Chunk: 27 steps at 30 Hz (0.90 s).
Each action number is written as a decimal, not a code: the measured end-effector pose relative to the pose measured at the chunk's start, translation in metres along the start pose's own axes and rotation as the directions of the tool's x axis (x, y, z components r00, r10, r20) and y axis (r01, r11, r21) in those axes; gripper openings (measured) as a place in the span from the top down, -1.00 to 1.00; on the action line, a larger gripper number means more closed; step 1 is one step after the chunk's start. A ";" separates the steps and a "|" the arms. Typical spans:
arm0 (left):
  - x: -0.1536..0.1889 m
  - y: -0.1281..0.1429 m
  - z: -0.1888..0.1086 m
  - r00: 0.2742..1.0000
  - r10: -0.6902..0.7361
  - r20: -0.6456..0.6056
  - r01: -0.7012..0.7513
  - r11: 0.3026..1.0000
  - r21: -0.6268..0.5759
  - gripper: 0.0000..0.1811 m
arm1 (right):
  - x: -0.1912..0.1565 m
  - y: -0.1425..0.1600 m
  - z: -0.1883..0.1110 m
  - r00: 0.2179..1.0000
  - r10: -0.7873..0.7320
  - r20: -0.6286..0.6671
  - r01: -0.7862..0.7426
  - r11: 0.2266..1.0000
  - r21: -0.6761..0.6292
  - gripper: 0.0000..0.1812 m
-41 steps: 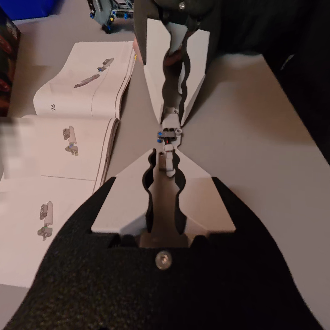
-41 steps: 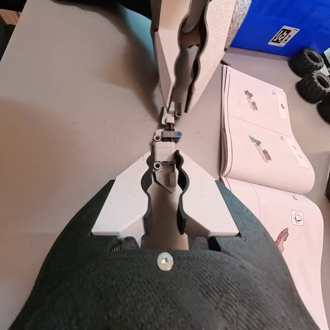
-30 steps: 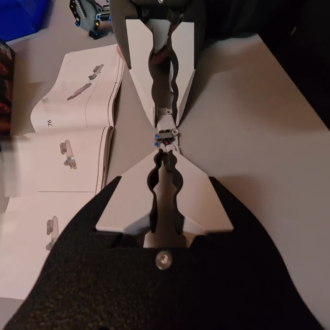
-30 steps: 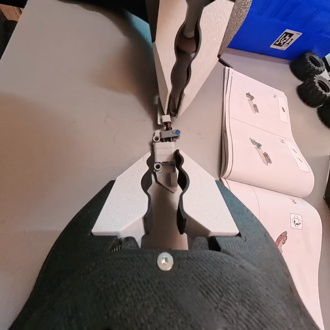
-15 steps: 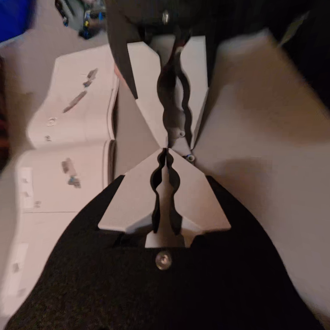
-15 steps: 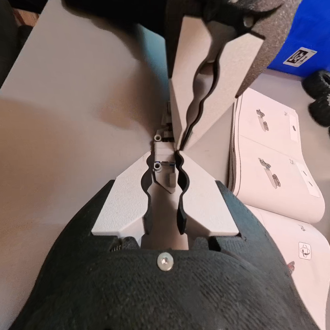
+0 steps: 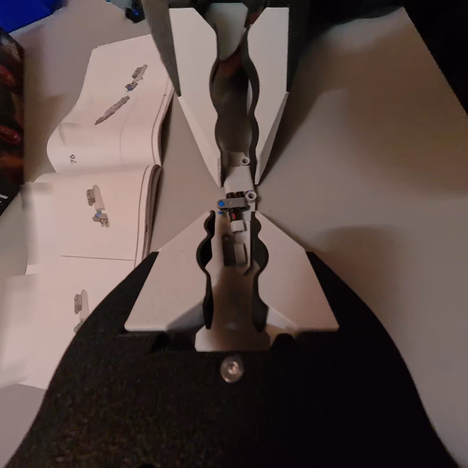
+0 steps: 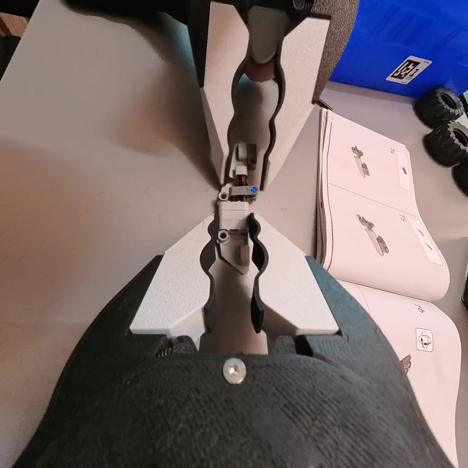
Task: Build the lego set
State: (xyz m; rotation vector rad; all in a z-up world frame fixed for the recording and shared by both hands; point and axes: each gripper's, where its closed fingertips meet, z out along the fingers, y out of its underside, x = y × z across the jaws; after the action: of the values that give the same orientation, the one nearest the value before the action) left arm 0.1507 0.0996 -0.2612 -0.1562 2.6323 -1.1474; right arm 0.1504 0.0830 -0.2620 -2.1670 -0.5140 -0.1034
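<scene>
A small grey lego assembly [image 7: 236, 202] with a dark cross beam, blue pins and a red mark hangs above the grey table between the two grippers. My right gripper [image 8: 231, 217] is shut on its light grey panel end [image 8: 233, 243]; it also shows at the top of the left wrist view [image 7: 238, 183]. My left gripper [image 7: 231, 215] faces it with jaws apart around the other end, a white and black piece [image 7: 236, 249], with a gap on the left side. The left gripper shows at the top of the right wrist view [image 8: 240, 186].
An open instruction booklet [image 7: 101, 202] lies beside the grippers; it also shows in the right wrist view [image 8: 379, 202]. A blue bin [image 8: 405, 38] and black tyres [image 8: 448, 126] sit beyond it. A dark box [image 7: 10, 101] stands at the left. The table edge [image 7: 435, 76] runs along the right. My two grippers' fingertips are within a few centimetres of each other.
Half a second ago my left gripper's jaws were closed tip to tip against the right gripper. Now they are apart again around the assembly's end. The right gripper kept its hold.
</scene>
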 end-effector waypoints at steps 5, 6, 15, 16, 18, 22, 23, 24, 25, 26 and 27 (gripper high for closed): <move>-0.002 -0.004 -0.001 1.000 -0.026 0.007 0.026 0.999 0.031 0.86 | 0.000 0.000 0.000 1.000 0.005 0.002 -0.005 1.000 -0.001 0.75; -0.002 -0.004 -0.001 1.000 -0.021 0.011 0.021 0.999 0.026 0.86 | 0.000 0.000 0.000 1.000 0.005 0.002 -0.005 1.000 -0.001 0.75; -0.003 -0.003 0.000 1.000 0.001 0.021 -0.001 1.000 -0.008 0.97 | 0.000 0.000 0.001 1.000 -0.003 -0.002 0.003 1.000 -0.004 0.75; -0.003 -0.003 0.000 1.000 0.017 0.021 -0.017 1.000 -0.020 0.97 | 0.000 0.000 0.001 1.000 -0.002 -0.001 0.002 1.000 -0.005 0.75; -0.002 -0.003 0.000 1.000 0.006 0.006 -0.006 0.999 -0.035 0.97 | 0.000 0.000 0.001 1.000 0.004 0.006 -0.004 1.000 -0.005 0.75; -0.003 -0.004 0.000 1.000 -0.009 0.001 0.009 0.996 -0.093 0.98 | 0.000 0.000 0.001 1.000 -0.002 0.001 0.002 1.000 -0.006 0.75; -0.003 -0.004 0.000 1.000 -0.005 0.002 0.005 0.994 -0.110 0.98 | 0.000 0.000 0.001 1.000 0.001 0.001 -0.001 1.000 -0.007 0.75; -0.003 -0.004 0.001 1.000 -0.009 0.000 0.009 0.993 -0.121 0.98 | 0.001 0.000 0.001 1.000 0.003 0.002 -0.003 1.000 -0.008 0.75; -0.003 -0.003 0.001 1.000 -0.025 -0.007 0.023 0.992 -0.124 0.98 | 0.001 0.000 0.001 1.000 0.006 0.002 -0.006 1.000 -0.007 0.75; -0.004 -0.002 0.002 0.999 -0.033 -0.016 0.031 0.993 -0.114 0.97 | 0.001 0.000 0.001 1.000 0.012 0.007 -0.012 1.000 -0.006 0.75; -0.005 -0.001 0.002 0.999 -0.042 -0.025 0.040 0.995 -0.092 0.97 | 0.001 0.000 0.001 1.000 0.019 0.012 -0.019 1.000 -0.005 0.75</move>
State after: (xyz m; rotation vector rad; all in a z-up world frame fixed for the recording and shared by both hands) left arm 0.1562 0.0985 -0.2605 -0.2151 2.7190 -1.0486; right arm 0.1510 0.0845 -0.2624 -2.1776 -0.5004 -0.0819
